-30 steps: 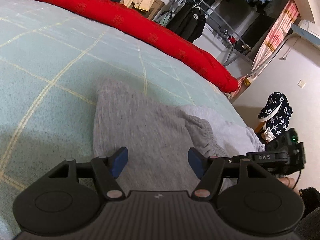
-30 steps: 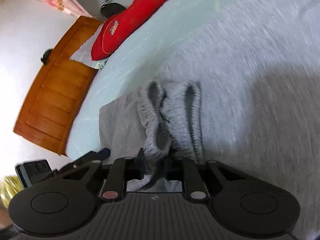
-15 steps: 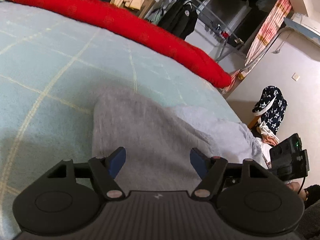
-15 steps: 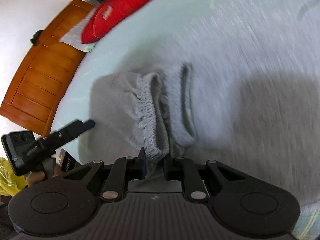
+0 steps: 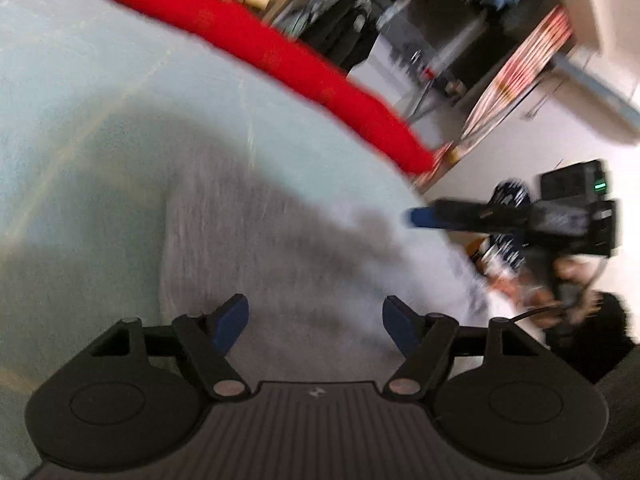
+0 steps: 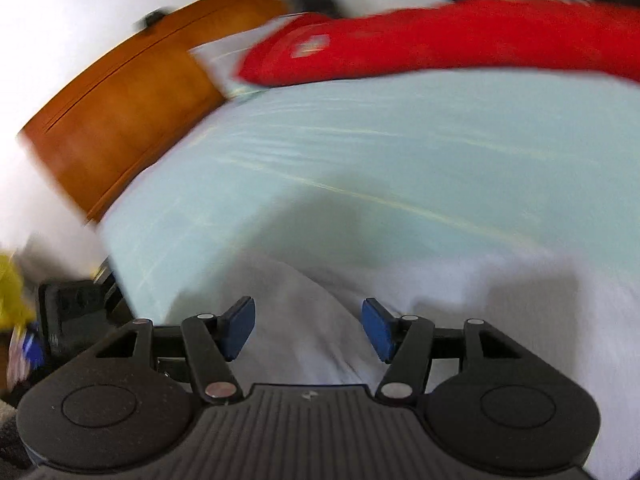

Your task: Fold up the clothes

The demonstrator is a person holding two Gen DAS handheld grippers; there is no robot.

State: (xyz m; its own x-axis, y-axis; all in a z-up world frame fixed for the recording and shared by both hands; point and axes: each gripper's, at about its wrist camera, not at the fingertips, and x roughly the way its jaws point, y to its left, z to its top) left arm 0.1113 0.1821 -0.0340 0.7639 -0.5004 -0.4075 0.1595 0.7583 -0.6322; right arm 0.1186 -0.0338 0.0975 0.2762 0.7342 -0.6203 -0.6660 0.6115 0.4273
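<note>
Centrally, a grey garment [image 5: 256,240] of soft knit cloth lies spread on the pale green bed [image 5: 80,120], whose cover carries thin yellow lines. From the left wrist view the cloth shows a straight left edge and a rounded upper corner, darkened across its middle by a shadow; its right part looks paler and reaches the bed's edge. Motion blur hides seams and finer detail, so the kind of garment cannot be told. From the right wrist view the same cloth [image 6: 460,288] appears very pale, with a raised fold running between the blue pads. Left gripper [image 5: 315,322]: jaws wide and opening, poised over the cloth with nothing pressed between them. Right gripper [image 6: 308,328]: jaws opening, standing apart over the fold, which neither pad pinches; in the left wrist view this gripper [image 5: 424,217] is off to the right, clear of the cloth. A long red pillow [image 5: 280,56] lies along the far side of the bed, well apart from the garment, and a wooden headboard [image 6: 120,112] stands at the bed's end.
</note>
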